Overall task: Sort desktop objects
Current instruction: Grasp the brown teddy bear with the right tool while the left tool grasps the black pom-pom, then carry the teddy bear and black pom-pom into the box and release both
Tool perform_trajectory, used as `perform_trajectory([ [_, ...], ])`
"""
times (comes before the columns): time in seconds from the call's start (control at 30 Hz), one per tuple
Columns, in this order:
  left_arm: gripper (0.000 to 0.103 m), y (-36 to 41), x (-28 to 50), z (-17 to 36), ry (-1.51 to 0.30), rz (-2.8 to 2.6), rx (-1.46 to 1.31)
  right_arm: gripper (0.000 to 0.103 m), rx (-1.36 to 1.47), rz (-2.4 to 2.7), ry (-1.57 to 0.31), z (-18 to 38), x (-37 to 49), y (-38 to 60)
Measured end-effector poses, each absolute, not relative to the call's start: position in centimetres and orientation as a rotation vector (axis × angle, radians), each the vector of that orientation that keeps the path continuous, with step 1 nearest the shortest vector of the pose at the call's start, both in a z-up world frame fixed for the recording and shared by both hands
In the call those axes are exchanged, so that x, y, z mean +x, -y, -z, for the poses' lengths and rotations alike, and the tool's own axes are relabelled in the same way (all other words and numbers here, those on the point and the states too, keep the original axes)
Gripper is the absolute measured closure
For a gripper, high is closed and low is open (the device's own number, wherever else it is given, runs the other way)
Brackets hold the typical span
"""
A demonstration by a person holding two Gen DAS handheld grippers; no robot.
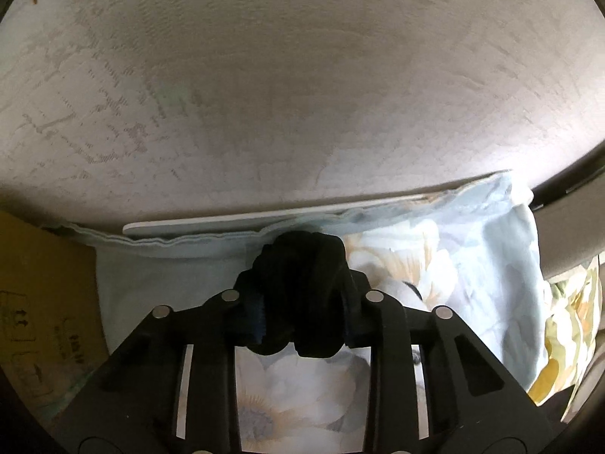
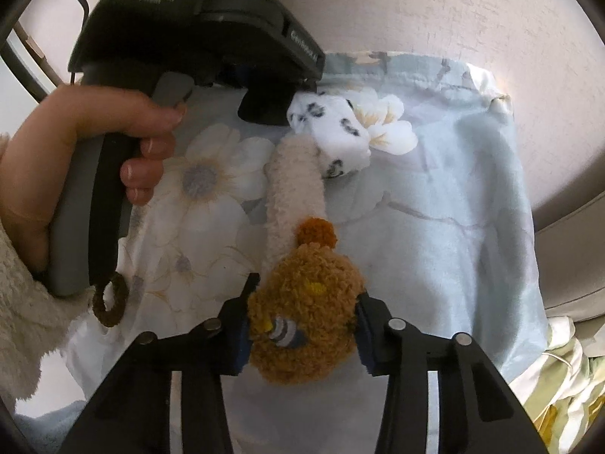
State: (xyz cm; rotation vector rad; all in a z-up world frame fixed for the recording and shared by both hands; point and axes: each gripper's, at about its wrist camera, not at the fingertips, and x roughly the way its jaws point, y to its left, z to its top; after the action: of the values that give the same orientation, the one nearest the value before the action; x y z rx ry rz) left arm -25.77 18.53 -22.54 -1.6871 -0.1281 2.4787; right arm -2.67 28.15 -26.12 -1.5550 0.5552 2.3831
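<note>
My left gripper [image 1: 302, 314] is shut on a rolled black fabric bundle [image 1: 302, 283] and holds it above the floral cloth [image 1: 453, 265], near the wall. In the right wrist view the left gripper's body [image 2: 211, 34] hangs over the cloth's far left, held by a hand. My right gripper [image 2: 302, 333] is shut on a fuzzy brown plush head [image 2: 302, 314] with a cream band [image 2: 295, 189] that reaches toward a white spotted rolled sock [image 2: 332, 136] on the cloth.
A light blue floral cloth [image 2: 453, 227] covers the table. A dark fuzzy hair tie [image 2: 110, 300] lies at its left. A white board [image 1: 264, 221] runs along the wall. A yellow cardboard box [image 1: 41, 302] stands left. Yellow floral fabric [image 2: 559, 378] lies right.
</note>
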Motion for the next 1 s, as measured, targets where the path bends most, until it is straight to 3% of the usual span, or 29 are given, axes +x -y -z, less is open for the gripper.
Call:
perform_trajectory([
  [0.3,0.08,-18.9,-22.5,19.0,0.082,-2.489,-1.623,0.064,-1.502,-2.396,-0.601,23.7,-1.1,-28.0],
  [0.63,0.08,-18.2,-17.2,11.2,-0.034,-2.414,-1.498,0.064,-1.443,-2.405,-0.598,18.0,2.0,-27.5],
  [0.77,0.08,-13.5,-16.3,9.4,-0.091,-2.391,-1.504,0.064,-1.418,-2.432,-0.583,15.9,1.0,-26.7],
  [1.0,0.08,-6.6,-16.9,7.9,-0.03,-2.359,-1.51,0.064,-1.408,-2.49,-0.531,12.9,-2.5,-25.3],
])
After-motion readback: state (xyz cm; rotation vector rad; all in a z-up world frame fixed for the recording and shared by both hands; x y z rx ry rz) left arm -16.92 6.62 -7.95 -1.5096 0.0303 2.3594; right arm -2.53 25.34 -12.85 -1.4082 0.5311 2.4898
